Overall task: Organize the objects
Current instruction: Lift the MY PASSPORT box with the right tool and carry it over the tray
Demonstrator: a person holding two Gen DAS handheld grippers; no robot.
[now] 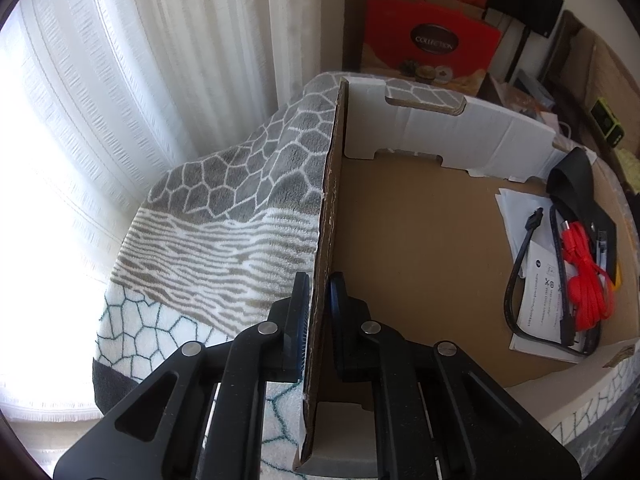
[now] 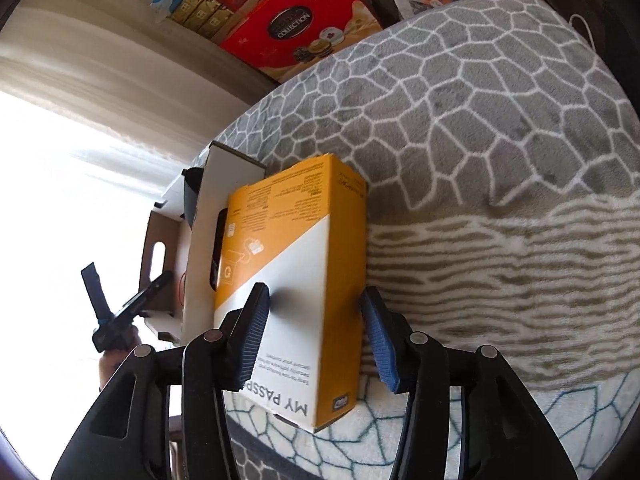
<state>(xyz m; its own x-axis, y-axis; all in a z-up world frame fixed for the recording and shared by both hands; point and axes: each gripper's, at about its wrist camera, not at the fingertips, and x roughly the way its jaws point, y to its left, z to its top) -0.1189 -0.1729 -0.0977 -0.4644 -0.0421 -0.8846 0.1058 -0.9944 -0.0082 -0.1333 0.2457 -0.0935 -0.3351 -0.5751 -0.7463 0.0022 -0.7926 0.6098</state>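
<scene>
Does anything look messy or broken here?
A little. The cardboard box has a rough, frayed top edge where the left gripper pinches its wall. Inside it, a red cable and a black cable lie in a loose tangle on papers. The yellow box looks undamaged.

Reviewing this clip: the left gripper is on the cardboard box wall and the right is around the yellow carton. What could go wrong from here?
1. The left gripper pinches only the thin brown cardboard box wall; pulling may bend or tear it.
2. The right gripper straddles the yellow-and-white My Passport carton with a visible gap at one pad, so it may slip if lifted.
3. The red cable and black cable lie loose on papers inside; tilting could shift them.
</scene>
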